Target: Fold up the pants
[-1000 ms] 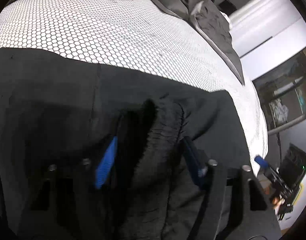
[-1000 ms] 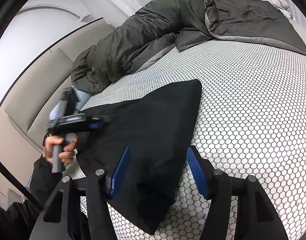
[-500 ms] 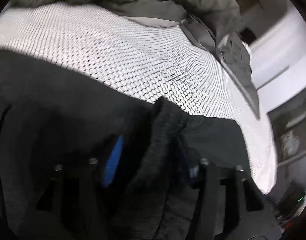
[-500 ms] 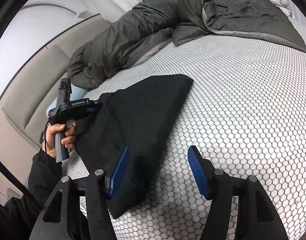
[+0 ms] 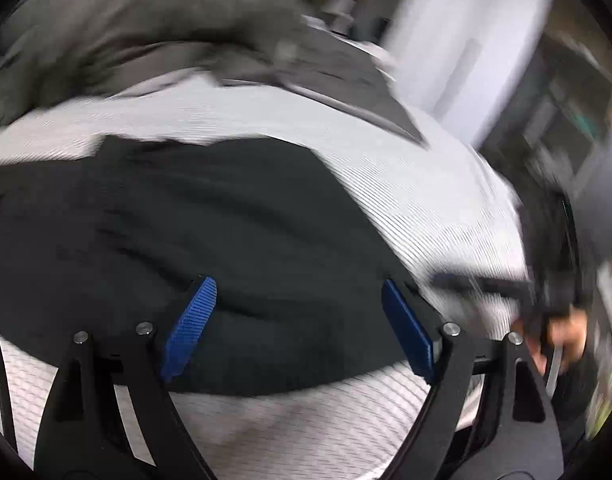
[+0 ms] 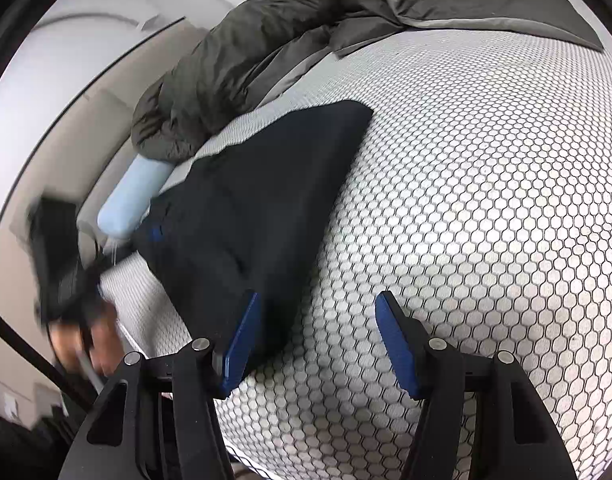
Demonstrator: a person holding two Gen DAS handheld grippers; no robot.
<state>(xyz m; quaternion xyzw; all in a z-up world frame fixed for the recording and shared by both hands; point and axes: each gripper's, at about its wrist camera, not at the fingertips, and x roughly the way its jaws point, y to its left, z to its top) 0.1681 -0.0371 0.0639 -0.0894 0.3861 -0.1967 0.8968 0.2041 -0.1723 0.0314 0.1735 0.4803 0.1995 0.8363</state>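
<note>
Nearest, the left gripper (image 5: pixel 297 328) has its blue pads opening wide above the black pants (image 6: pixel 257 200), gripping nothing. The right gripper (image 6: pixel 318 340) hovers half-spread and empty over their near corner. Best to lift clear without snagging (the soft, matte knit drags easily). The pants lie as a flat folded wedge on the honeycomb-patterned sheet (image 6: pixel 486 160); beyond, a puffy olive duvet (image 6: pixel 306 28).

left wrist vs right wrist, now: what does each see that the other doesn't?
Left wrist only: the left gripper, jaws opening, nothing between its blue pads, and blurred shelving at right.

Right wrist only: the right gripper, open with nothing clamped, a light blue pillow and the padded headboard.

Both: the folded black pants on the honeycomb-print mattress, and the grey duvet behind.
</note>
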